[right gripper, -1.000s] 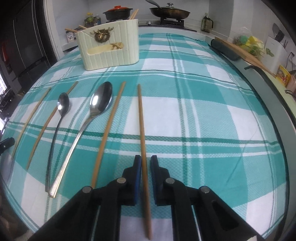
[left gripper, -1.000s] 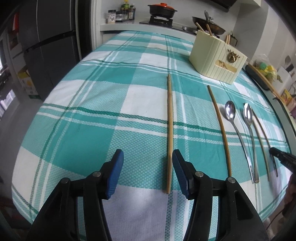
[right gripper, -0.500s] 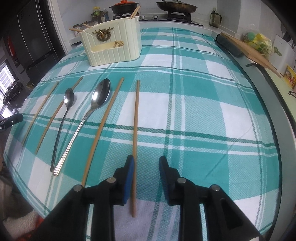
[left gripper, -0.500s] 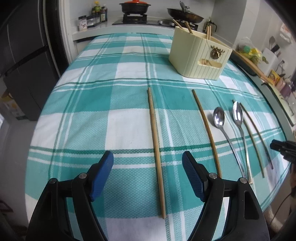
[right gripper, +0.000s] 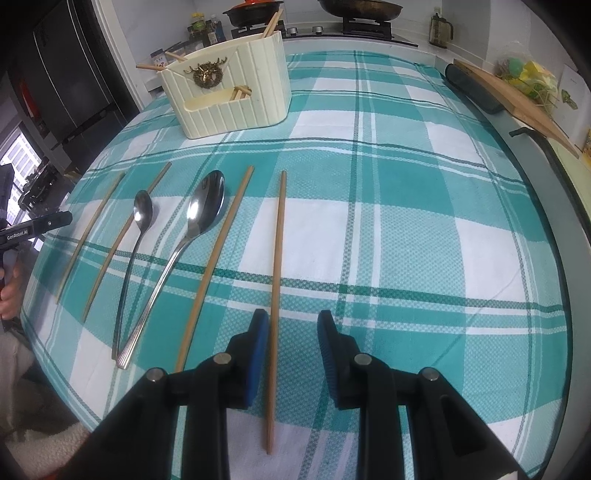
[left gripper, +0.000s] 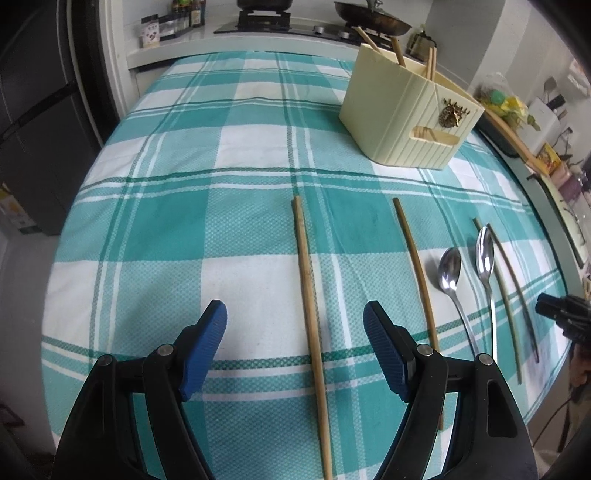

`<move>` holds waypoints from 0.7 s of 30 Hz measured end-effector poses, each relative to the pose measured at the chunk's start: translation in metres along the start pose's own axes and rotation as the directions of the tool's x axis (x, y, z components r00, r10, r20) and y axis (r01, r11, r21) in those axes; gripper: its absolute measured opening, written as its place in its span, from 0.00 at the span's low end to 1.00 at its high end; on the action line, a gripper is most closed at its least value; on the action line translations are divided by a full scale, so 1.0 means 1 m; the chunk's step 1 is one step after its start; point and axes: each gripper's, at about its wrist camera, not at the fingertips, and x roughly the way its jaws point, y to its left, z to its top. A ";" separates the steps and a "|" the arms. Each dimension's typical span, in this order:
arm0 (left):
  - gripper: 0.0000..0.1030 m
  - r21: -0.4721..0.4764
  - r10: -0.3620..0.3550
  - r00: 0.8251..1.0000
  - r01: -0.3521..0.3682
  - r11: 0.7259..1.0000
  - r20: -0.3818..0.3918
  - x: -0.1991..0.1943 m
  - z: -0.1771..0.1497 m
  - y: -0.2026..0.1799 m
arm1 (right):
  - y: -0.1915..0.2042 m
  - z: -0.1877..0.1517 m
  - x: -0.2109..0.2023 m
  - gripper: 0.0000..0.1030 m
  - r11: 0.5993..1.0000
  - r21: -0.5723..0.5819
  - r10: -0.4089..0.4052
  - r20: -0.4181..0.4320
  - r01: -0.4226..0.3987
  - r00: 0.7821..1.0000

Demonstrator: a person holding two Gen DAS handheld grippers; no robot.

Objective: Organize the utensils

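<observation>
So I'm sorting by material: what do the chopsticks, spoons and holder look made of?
Chopsticks: likely bamboo or wood, matte tan.
Spoons: polished metal, probably steel, with mirror-like glare.
Holder: seemingly cream plastic with moulded ribs, though glazed ceramic is possible.

You're working at a table spread with a teal-and-white checked cloth [left gripper: 177, 229]. Beyond its far edge runs a white counter with a gas hob [left gripper: 264, 22], a dark pan [right gripper: 360, 7] and spice jars [left gripper: 186, 9]. A dark fridge [left gripper: 33, 122] stands to your left beside a daylit window [right gripper: 18, 162]; a wooden board [right gripper: 517, 99] lies on the right.
</observation>
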 end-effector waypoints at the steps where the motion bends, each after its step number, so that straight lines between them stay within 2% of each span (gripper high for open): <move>1: 0.76 0.009 0.009 1.000 -0.009 1.000 -0.006 0.004 0.002 -0.002 | -0.001 0.002 0.001 0.28 1.000 0.002 0.007 -0.007 -0.007 1.000; 7: 0.76 0.040 0.037 0.999 -0.036 0.999 -0.031 0.021 0.012 -0.007 | 0.005 0.015 0.012 0.28 0.999 -0.034 -0.004 -0.035 0.003 0.999; 11: 0.76 0.036 0.053 0.997 -0.051 0.998 -0.049 0.030 0.020 -0.002 | 0.009 0.024 0.023 0.33 0.998 -0.066 -0.029 -0.051 0.026 0.998; 14: 0.75 0.041 0.061 0.996 -0.059 0.997 -0.069 0.038 0.026 0.000 | 0.011 0.030 0.032 0.33 0.995 -0.089 -0.049 -0.066 0.043 0.997; 17: 0.71 0.066 0.072 0.993 -0.066 0.996 -0.092 0.047 0.032 -0.005 | 0.015 0.037 0.041 0.34 0.992 -0.115 -0.060 -0.075 0.051 0.995; 18: 0.65 0.074 0.075 0.992 -0.067 0.995 -0.103 0.051 0.034 -0.007 | 0.017 0.040 0.042 0.34 0.990 -0.127 -0.064 -0.077 0.053 0.995; 21: 0.59 0.098 0.089 0.990 -0.079 0.992 -0.106 0.057 0.042 -0.012 | 0.020 0.053 0.049 0.34 0.990 -0.137 -0.053 -0.091 0.041 0.994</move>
